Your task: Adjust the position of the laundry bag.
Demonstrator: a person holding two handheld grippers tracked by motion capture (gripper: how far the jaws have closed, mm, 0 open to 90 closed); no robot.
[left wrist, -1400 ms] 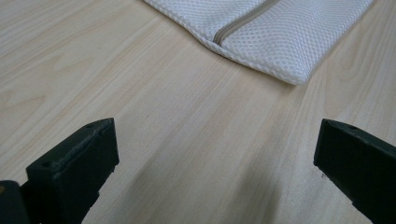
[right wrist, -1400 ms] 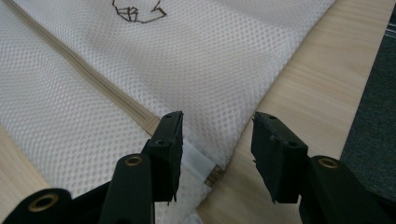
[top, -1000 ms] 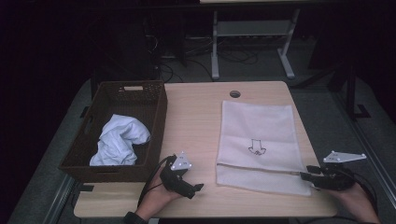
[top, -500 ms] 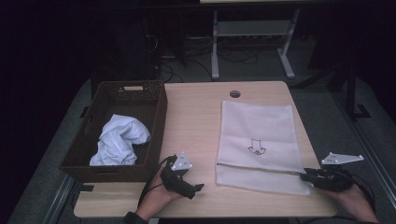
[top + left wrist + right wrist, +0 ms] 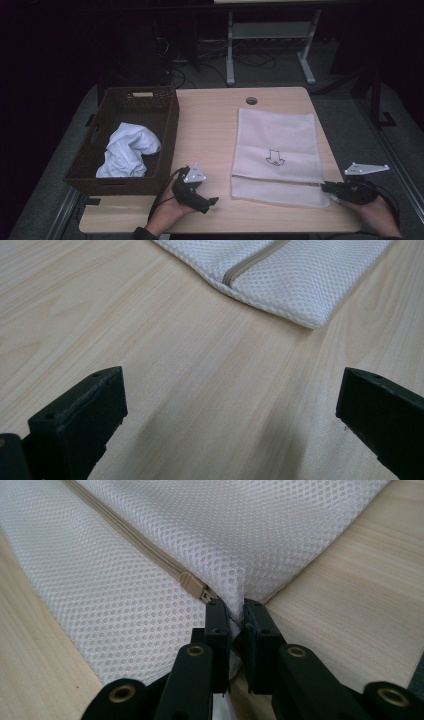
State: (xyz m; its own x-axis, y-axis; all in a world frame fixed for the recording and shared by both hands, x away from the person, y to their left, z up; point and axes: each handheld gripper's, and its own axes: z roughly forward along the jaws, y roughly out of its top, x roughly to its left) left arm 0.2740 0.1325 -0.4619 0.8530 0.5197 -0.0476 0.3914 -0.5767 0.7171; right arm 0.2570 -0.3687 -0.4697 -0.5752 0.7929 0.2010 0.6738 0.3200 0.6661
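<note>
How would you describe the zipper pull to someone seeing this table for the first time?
On the wooden table, right of the brown basket, lies a white mesh bag. Its zip runs near the person's edge; the zipper pull sits at the right end, a small beige tab beside the right gripper.

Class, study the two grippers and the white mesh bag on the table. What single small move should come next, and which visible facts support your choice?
Probably the left gripper should move across to the mesh bag and take its zip pull. The right gripper is shut on the bag's edge just beside that pull, pinning it, and the zip looks closed. The left gripper's jaws stand wide open over bare table, short of the bag's near corner.
</note>
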